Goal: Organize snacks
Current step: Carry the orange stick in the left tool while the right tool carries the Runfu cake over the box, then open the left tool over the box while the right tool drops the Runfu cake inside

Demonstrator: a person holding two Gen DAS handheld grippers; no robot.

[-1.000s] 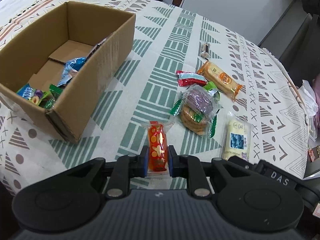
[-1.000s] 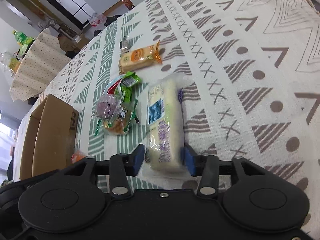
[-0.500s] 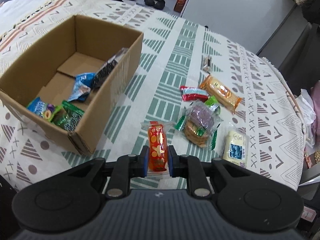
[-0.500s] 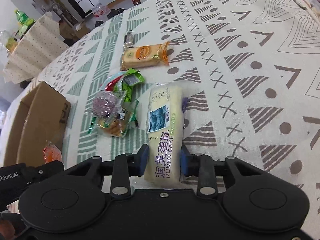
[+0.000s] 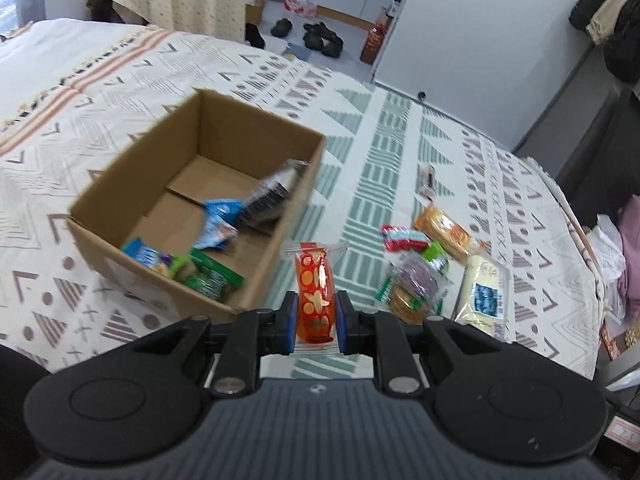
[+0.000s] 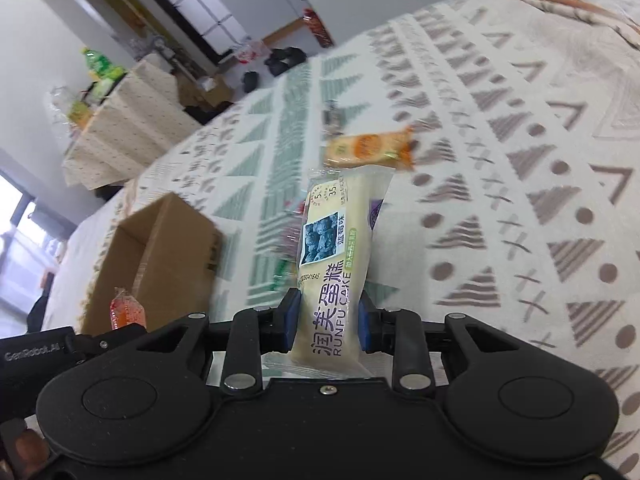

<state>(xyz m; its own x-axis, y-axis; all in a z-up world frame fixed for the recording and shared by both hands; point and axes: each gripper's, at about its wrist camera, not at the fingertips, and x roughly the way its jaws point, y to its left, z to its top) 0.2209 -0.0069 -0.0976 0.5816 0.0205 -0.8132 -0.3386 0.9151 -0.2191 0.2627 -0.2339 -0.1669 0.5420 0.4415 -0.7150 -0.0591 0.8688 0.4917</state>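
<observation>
While we hold both grippers above the bed: each one carries a snack.
Left gripper (image 5: 313, 322): its fingers are clamped on an orange candy packet (image 5: 316, 294), which we keep clear of the bedspread (image 5: 380, 152), just beside the near right corner of the box.
Right gripper (image 6: 327, 322): its fingers have just been closing and now pinch the blueberry cake packet (image 6: 336, 256) at its lower part; the packet stands up between them, lifted off the cloth.
Cardboard box (image 5: 120, 184): open on the bed to our left, with a few wrapped snacks inside, blue, green and dark ones.
Snacks on the bed: a red packet (image 5: 404, 237), an orange cracker packet (image 5: 442, 230) and a clear bag of biscuits (image 5: 414, 286) lie close together to the right of the box; a small dark sweet (image 5: 428, 176) lies farther back.
Blur: we cannot read the wrappers in the box.
</observation>
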